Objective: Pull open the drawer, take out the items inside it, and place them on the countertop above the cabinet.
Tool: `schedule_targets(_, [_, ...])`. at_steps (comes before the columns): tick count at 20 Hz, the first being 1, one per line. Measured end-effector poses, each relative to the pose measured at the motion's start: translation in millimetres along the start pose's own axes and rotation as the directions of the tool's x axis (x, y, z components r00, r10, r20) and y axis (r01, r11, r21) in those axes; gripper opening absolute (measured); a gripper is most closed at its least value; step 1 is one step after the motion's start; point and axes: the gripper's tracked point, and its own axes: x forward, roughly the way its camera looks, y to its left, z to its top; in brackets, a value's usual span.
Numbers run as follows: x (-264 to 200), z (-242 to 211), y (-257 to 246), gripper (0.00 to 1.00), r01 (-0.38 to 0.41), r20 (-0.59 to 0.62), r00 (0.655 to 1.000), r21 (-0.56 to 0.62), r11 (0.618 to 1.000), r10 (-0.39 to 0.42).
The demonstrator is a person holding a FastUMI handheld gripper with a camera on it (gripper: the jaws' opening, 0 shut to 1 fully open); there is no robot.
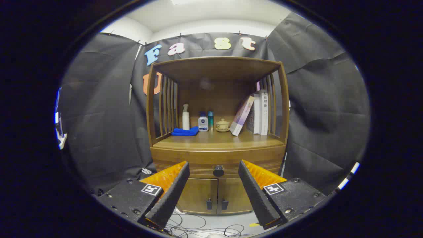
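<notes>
A brown wooden cabinet [216, 155] stands straight ahead against the booth's wall. Its drawer [198, 164] is closed, and the round dark knob [218, 171] sits in the middle of the drawer front. The countertop [214, 140] lies just above the drawer, under an open shelf roof. My gripper [214, 167] is open, its two fingers spread wide. The knob shows in the gap between the fingertips, some way beyond them. Nothing is held. The drawer's contents are hidden.
At the back of the countertop stand a white pump bottle [186, 117], a folded blue cloth [185, 131], two small bottles [205, 122], a small lidded cup [222, 125] and leaning books [254, 114]. Two lower doors [216, 195] sit under the drawer. Cables [205, 226] lie on the floor.
</notes>
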Motion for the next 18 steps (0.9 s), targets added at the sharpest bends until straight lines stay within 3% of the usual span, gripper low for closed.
schedule_targets(18, [0.0,4.6,-2.0,0.97,0.005,0.039,0.999,0.01,1.0,-0.005])
